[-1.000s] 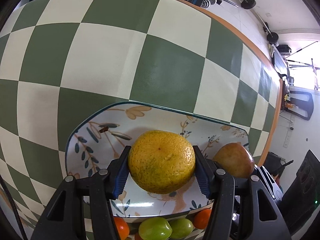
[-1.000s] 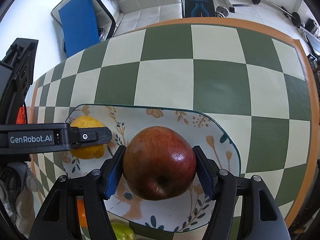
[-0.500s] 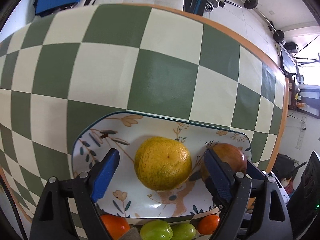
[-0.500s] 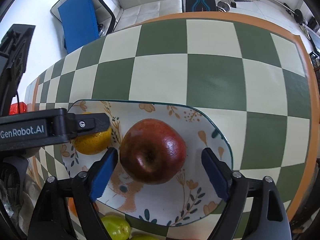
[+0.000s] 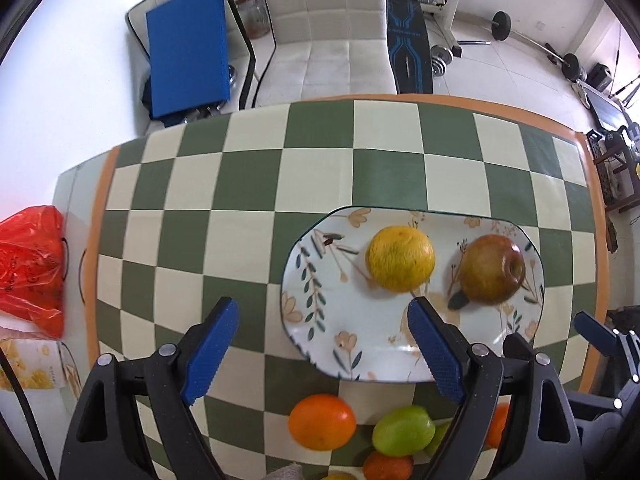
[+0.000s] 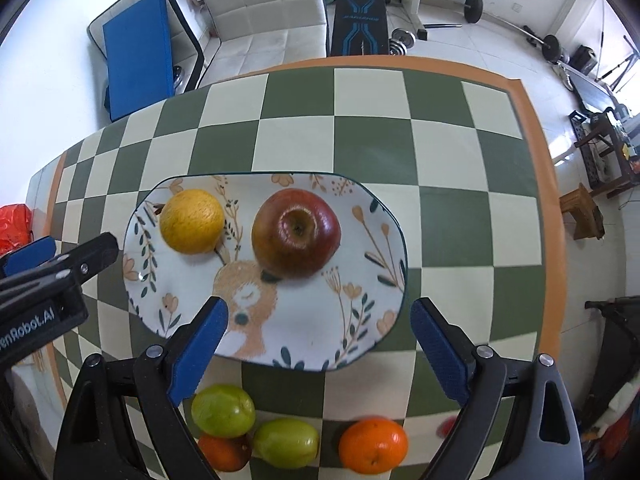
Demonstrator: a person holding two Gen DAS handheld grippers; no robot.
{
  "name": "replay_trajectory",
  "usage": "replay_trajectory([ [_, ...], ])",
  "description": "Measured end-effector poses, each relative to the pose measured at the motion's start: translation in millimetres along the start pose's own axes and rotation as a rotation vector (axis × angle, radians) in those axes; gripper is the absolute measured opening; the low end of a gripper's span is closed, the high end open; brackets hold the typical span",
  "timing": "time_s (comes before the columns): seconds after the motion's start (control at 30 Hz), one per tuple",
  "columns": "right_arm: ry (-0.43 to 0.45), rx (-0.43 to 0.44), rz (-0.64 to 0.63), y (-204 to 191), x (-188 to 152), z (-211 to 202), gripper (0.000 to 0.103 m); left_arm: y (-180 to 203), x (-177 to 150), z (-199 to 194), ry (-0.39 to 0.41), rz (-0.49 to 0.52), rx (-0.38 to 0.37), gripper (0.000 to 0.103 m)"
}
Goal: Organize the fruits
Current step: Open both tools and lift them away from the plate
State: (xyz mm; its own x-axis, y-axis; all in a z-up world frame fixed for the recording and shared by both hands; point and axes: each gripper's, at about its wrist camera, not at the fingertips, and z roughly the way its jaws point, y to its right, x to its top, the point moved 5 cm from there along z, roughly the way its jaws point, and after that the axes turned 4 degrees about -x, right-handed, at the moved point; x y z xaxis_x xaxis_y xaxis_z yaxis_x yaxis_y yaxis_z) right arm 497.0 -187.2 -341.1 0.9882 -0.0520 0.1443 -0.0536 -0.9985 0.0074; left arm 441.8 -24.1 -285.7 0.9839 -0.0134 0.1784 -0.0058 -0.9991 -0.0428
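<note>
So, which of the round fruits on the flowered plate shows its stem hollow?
The red apple, right of the yellow orange on the flowered plate; its stem dimple faces up.

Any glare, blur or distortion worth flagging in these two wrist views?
Left wrist: strong fisheye bending of the checkered table; the orange near the bottom edge is slightly smeared. Right wrist: sharper, a glare spot on the apple, soft shadows on the plate.

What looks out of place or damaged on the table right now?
Nothing stands out. The yellow orange and the red apple sit apart on the floral plate, intact. Both claws are open and empty, and the other fruits sit on the checkered cloth beside the plate.
</note>
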Motion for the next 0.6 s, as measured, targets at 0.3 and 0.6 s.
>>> replay_trajectory([
  [0.3, 0.075, -0.023, 0.048, -2, -36, -57, 0.095, 5, -32, -52, 0.080, 0.024, -0.028, 0.086],
  [0.6, 0.164, -0.033, 0.078, -1, -69, -120, 0.095, -1, -61, -111, 0.180, 0.034, -0.082, 0.086],
])
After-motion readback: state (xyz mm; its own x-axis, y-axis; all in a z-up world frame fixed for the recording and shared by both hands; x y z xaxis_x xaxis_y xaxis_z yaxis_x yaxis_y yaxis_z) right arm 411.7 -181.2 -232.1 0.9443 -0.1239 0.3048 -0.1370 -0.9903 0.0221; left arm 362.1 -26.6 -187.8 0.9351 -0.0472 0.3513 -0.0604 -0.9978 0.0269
